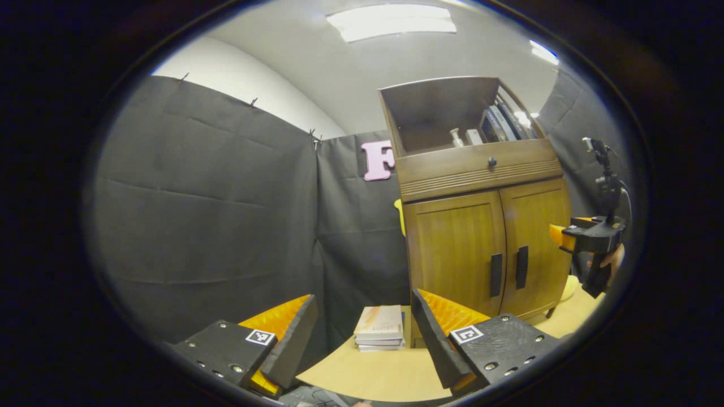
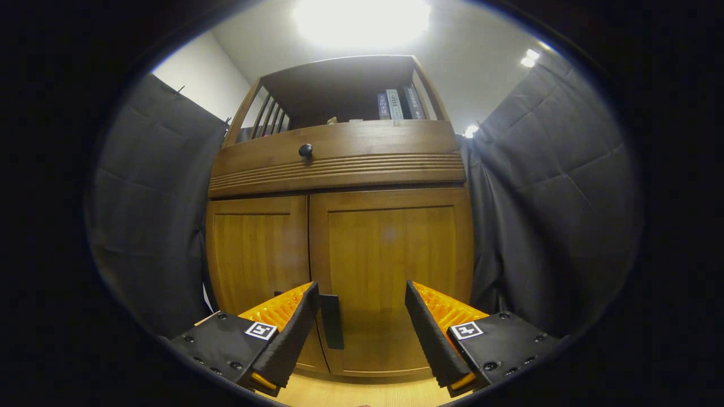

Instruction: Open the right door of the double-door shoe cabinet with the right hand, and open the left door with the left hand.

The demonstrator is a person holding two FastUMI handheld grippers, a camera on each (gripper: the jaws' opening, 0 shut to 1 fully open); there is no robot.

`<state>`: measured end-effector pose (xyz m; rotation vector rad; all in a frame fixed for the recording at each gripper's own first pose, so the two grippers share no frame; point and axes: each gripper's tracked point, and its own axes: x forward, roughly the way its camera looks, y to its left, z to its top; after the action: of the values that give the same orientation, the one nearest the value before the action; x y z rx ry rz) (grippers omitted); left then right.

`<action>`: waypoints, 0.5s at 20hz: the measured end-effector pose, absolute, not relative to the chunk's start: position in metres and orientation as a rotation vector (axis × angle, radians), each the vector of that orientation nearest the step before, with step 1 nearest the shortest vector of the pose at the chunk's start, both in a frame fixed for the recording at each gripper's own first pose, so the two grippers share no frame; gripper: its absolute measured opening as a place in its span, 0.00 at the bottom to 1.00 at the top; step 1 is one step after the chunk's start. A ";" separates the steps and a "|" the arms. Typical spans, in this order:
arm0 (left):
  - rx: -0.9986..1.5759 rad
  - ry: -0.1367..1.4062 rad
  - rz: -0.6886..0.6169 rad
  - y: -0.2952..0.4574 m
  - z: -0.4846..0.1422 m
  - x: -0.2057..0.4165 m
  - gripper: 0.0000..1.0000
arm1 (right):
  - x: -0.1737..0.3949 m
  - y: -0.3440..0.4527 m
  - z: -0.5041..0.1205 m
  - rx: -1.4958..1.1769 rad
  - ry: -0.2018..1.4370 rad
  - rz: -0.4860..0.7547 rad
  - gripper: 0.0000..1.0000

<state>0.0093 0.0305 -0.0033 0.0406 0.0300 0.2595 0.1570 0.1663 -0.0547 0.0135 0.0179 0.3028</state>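
Stacked books (image 1: 379,328) on table (image 1: 373,373), beside shoe cabinet (image 1: 481,226), doors closed

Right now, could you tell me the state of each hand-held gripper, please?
Left hand-held gripper: open, holding nothing.
Right hand-held gripper: open, holding nothing.

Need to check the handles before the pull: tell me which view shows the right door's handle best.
The left gripper view: the right door's handle stands whole and unblocked beside the left door's handle. In the right gripper view the same handle is closer, but the right gripper's finger hides part of it.
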 end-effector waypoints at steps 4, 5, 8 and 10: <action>0.047 0.046 0.314 0.041 -0.012 0.011 0.97 | 0.173 0.188 -0.077 -0.017 0.032 0.321 0.93; 0.048 0.048 0.329 0.041 -0.011 0.009 0.97 | 0.177 0.193 -0.084 -0.019 0.039 0.329 0.95; 0.061 0.052 0.378 0.047 -0.013 0.011 0.97 | 0.188 0.209 -0.105 -0.024 0.080 0.349 0.94; 0.071 0.061 0.408 0.050 -0.016 0.013 0.97 | 0.198 0.217 -0.112 -0.013 0.094 0.355 0.96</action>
<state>0.0132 0.0505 -0.0165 0.0712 0.0612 0.4081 0.1981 0.2166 -0.1119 -0.0132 0.0942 0.3550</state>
